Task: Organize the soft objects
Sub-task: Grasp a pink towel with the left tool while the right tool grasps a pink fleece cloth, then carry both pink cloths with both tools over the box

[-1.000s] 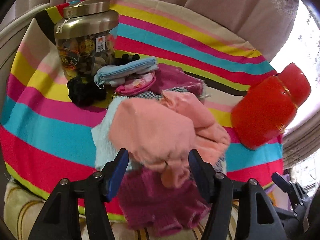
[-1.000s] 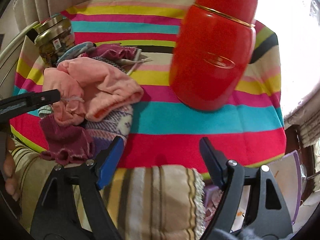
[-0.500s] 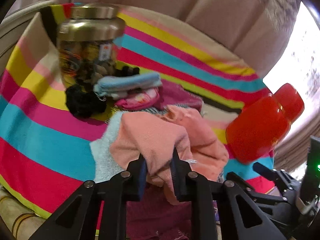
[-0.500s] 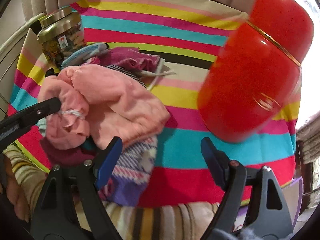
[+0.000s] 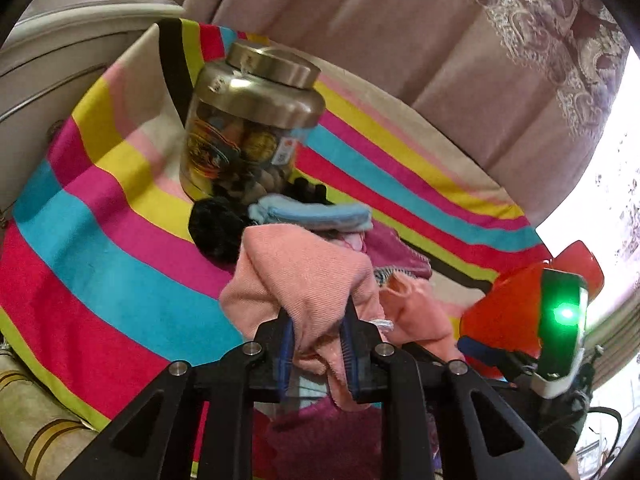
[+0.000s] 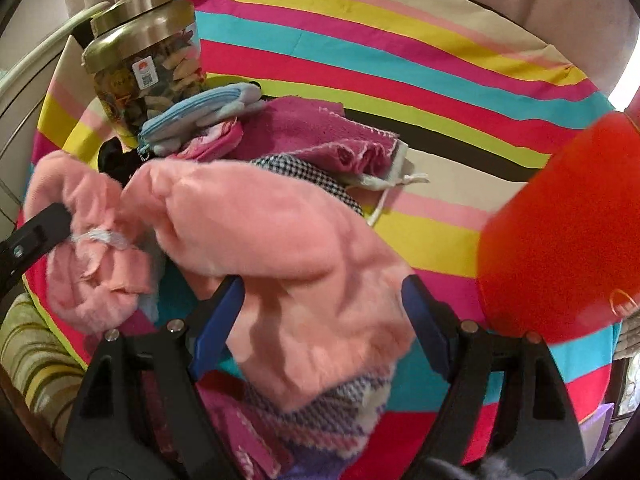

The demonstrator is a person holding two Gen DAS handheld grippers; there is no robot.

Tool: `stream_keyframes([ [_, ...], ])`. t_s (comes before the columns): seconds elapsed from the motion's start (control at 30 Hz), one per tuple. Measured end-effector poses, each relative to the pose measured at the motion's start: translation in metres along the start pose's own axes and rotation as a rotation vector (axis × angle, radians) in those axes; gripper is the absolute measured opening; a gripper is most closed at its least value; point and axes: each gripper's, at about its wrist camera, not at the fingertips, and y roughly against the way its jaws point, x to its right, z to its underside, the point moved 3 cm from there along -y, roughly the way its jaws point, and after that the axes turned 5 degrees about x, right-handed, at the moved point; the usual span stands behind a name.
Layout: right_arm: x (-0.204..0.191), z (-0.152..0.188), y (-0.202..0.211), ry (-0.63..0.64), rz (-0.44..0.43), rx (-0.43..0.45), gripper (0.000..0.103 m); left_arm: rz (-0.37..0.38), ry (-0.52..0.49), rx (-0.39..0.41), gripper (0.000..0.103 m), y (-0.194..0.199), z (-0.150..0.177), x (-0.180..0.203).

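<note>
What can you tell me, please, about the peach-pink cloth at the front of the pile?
The peach-pink cloth is a soft, fuzzy fabric, crumpled and draped over the other textiles on the striped cover. One bunched end, carrying a small white tag, is pinched in the shut left tongs and pulled up into a peak. Its wide free end lies between the open right tongs, whose pads do not press on it. Beneath it show a purple patterned knit and a checked cloth.

Tablecloth (image 6: 360,40) striped pink, yellow, turquoise, red, beige, black; fleece cloth (image 6: 288,248) salmon pink; jar (image 5: 252,128) gold-lidded; canister (image 6: 560,232) plain red; pouch (image 6: 192,120) pale blue; knit (image 6: 340,408) seemingly purple-and-white patterned.
</note>
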Motion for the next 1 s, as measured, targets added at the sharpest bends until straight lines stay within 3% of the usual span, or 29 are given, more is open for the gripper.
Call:
stream_keyframes([
  [0.03,0.000,-0.001,-0.001,-0.004,-0.006,0.003,0.083,-0.001,-0.002,0.006,0.022,0.000,0.000,0.000],
  [0.1,0.000,-0.002,-0.004,-0.010,-0.025,0.005,0.071,0.000,-0.008,0.007,0.022,-0.001,0.000,0.001],
  [0.17,-0.002,-0.001,-0.009,-0.007,-0.056,-0.010,0.033,-0.002,-0.014,0.004,0.022,-0.002,0.000,0.001],
  [0.33,0.003,0.003,-0.002,-0.037,-0.099,0.015,0.015,-0.006,-0.033,0.012,0.022,-0.001,0.003,0.005],
  [0.7,0.027,0.016,0.055,-0.109,-0.107,0.124,0.011,-0.009,-0.118,0.095,0.022,0.021,0.004,0.029],
  [1.0,0.079,0.052,0.108,-0.230,-0.064,0.176,0.011,0.071,-0.191,0.119,0.022,0.049,0.011,0.073],
])
